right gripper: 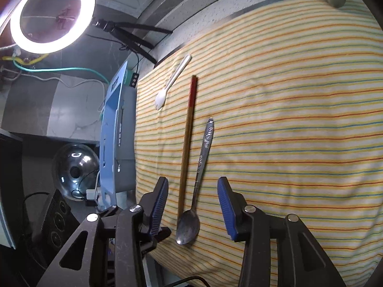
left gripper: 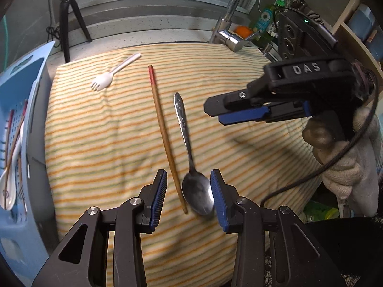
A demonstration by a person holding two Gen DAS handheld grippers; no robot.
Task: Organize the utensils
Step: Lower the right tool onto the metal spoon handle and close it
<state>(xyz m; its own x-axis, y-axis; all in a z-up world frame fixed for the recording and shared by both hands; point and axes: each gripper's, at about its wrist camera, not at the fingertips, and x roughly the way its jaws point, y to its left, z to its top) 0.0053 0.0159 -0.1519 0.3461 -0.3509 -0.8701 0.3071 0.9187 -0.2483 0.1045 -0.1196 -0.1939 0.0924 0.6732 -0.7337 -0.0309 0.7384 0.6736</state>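
**Sizing up the last three utensils on the striped cloth**

Working left to right, I see the blue basket (left gripper: 36, 76), then the white plastic fork (left gripper: 114, 71): light, a bit flexible. The chopstick (left gripper: 165, 134) is thin and likely to roll; I'd pinch mid-length. The metal spoon (left gripper: 189, 153) looks heavier and slick; I'd take its neck. My left hand-held gripper (left gripper: 189, 198) straddles its bowl, narrow but empty; the right hand-held gripper (right gripper: 192, 205) is likewise narrow, empty.

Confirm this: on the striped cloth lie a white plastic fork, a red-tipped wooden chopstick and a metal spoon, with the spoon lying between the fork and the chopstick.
Not quite. On the striped cloth, the red-tipped wooden chopstick lies between the white plastic fork and the metal spoon, not the spoon between the other two. The left wrist view shows this order plainly, and the right wrist view agrees.
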